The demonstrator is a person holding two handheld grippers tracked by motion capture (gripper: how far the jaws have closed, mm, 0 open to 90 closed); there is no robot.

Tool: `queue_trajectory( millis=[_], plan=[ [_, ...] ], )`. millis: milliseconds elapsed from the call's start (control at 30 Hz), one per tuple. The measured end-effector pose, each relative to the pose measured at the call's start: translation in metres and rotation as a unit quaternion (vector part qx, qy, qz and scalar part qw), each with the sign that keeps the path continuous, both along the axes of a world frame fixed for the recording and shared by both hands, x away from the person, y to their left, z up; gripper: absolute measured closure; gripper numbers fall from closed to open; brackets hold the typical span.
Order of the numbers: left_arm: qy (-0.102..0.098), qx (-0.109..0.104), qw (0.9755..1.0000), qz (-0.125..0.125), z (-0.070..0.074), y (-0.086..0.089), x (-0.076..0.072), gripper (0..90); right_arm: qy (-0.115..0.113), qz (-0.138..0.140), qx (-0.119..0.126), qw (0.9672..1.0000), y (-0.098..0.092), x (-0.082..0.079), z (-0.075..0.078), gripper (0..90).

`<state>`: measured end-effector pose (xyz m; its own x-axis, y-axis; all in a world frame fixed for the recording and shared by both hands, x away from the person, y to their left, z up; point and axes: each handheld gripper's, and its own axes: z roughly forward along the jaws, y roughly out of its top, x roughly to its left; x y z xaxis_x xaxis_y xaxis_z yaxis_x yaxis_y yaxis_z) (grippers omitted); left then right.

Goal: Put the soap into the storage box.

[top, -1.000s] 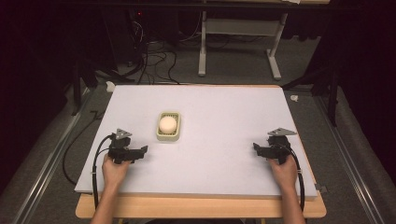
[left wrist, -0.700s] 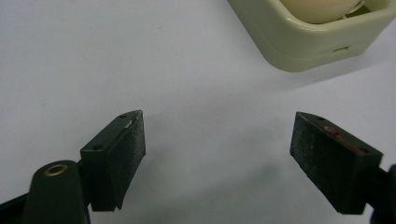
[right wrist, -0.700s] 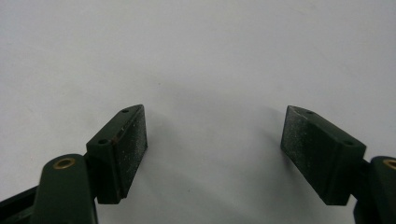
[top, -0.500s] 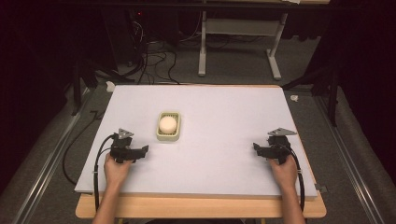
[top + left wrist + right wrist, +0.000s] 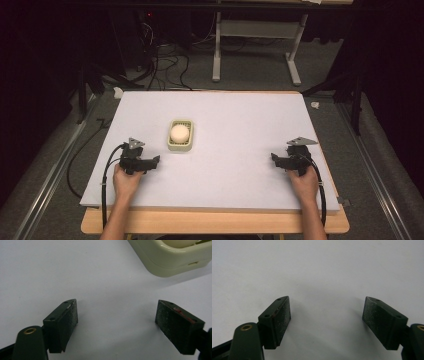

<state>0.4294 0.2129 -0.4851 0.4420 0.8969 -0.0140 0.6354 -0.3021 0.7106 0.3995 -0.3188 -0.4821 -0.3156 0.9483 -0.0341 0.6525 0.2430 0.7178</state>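
A pale green tray [image 5: 181, 145] with a round cream bar of soap [image 5: 179, 132] in it sits left of the table's middle. My left gripper [image 5: 155, 161] rests on the white table top [image 5: 240, 125] just below and left of the tray, jaws open and empty. In the left gripper view the tray's corner [image 5: 172, 258] lies beyond the open left gripper [image 5: 116, 316]. My right gripper [image 5: 274, 158] rests near the table's right edge, open, nothing between its jaws. The right gripper view has bare white surface ahead of the open right gripper [image 5: 327, 315].
The white top lies on a wooden table [image 5: 215, 222]. Cables [image 5: 165, 60] and a white metal stand [image 5: 255, 45] are on the floor behind. Metal rails [image 5: 45, 175] run along both sides of the table.
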Motion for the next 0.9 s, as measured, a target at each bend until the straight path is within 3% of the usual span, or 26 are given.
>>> queue_trajectory(
  millis=[900],
  plan=[
    [-0.015,-0.007,0.9999,0.001,-0.0041,-0.0002,-0.0007,17.4,0.0,0.0,0.0,1.0,-0.0001,0.0,0.0,23.2]
  ],
)
